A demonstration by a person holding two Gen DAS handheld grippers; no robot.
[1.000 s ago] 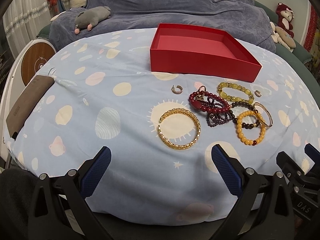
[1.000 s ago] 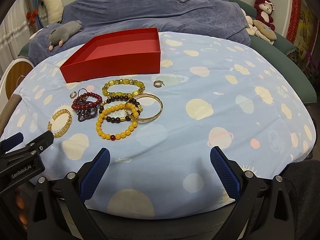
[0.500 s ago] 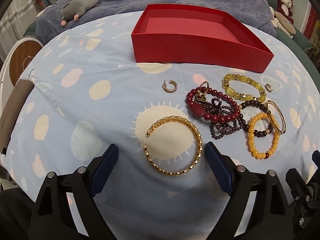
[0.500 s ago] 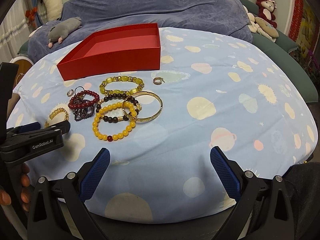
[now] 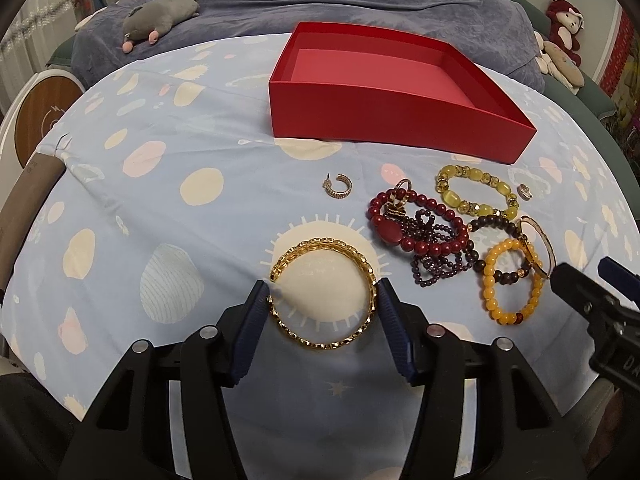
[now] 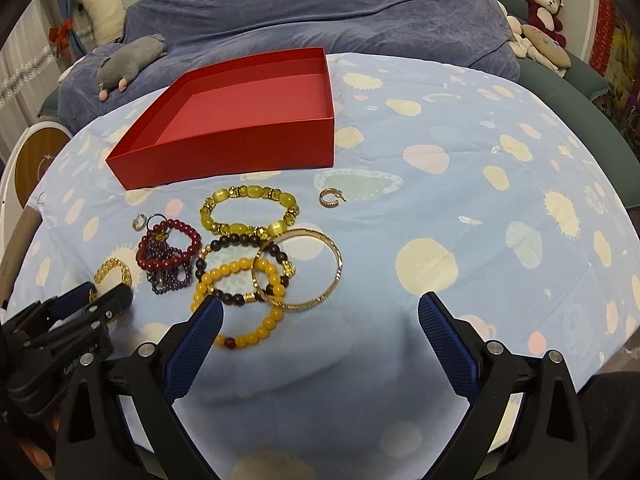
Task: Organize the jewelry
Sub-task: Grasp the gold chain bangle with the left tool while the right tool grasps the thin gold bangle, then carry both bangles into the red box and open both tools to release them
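A gold chain bangle (image 5: 324,292) lies on the blue spotted cloth. My left gripper (image 5: 323,300) has closed in around it, its blue pads (image 5: 256,312) touching the bangle's two sides. To the right lies a heap of bracelets: dark red beads (image 5: 416,220), yellow-green stones (image 5: 476,196), amber beads (image 5: 508,284) and a plain gold bangle (image 6: 298,270). A gold hoop earring (image 5: 339,191) lies apart. An empty red box (image 5: 384,92) stands behind. My right gripper (image 6: 320,320) is open and empty, just in front of the amber beads (image 6: 240,300).
A second small hoop earring (image 6: 329,199) lies right of the heap. A grey plush toy (image 5: 160,16) and a dark blue blanket (image 6: 320,12) lie behind the box. The cloth's rounded front edge drops off near both grippers.
My left gripper has moved forward and down over the gold chain bangle, and its jaws have narrowed onto it. My right gripper has moved slightly closer to the heap.
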